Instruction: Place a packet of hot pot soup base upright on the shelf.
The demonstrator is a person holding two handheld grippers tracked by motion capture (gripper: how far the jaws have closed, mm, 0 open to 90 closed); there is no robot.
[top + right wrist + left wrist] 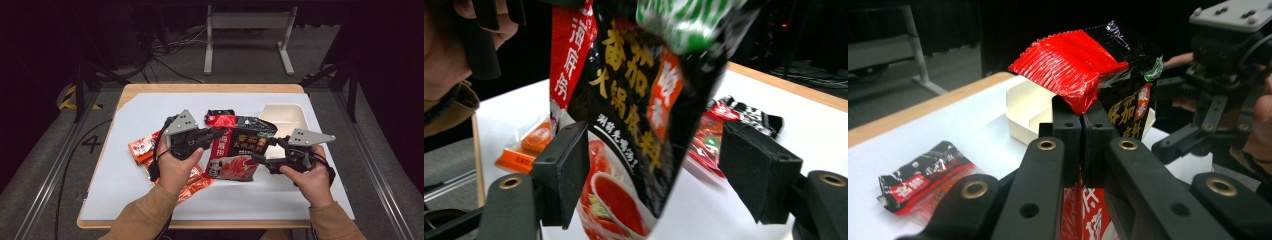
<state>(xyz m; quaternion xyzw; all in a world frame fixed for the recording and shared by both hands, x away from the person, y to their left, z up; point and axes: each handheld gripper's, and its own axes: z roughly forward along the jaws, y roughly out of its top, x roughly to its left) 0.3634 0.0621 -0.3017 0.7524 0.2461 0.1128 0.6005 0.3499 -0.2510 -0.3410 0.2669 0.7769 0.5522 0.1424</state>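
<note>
White sheeting covered the desk (125,190), where the left gripper (212,134) pinched one glossy, crinkled black-and-red pouch (239,150) above it; the right gripper (260,159) had fingers spread apart around that pouch, not pressing. Beneath lay two half-hidden orange packets (142,147), beyond one small sachet (220,119) and one cream tray (285,116).

Glossy crinkled foil-plastic sauce pouch (240,150) in black and red, matt black plastic left gripper (1082,131), smooth matt white table cover (150,107), pale wood table edge (210,88), matt cream plastic tray (285,114), shiny small sachets (923,180)
</note>
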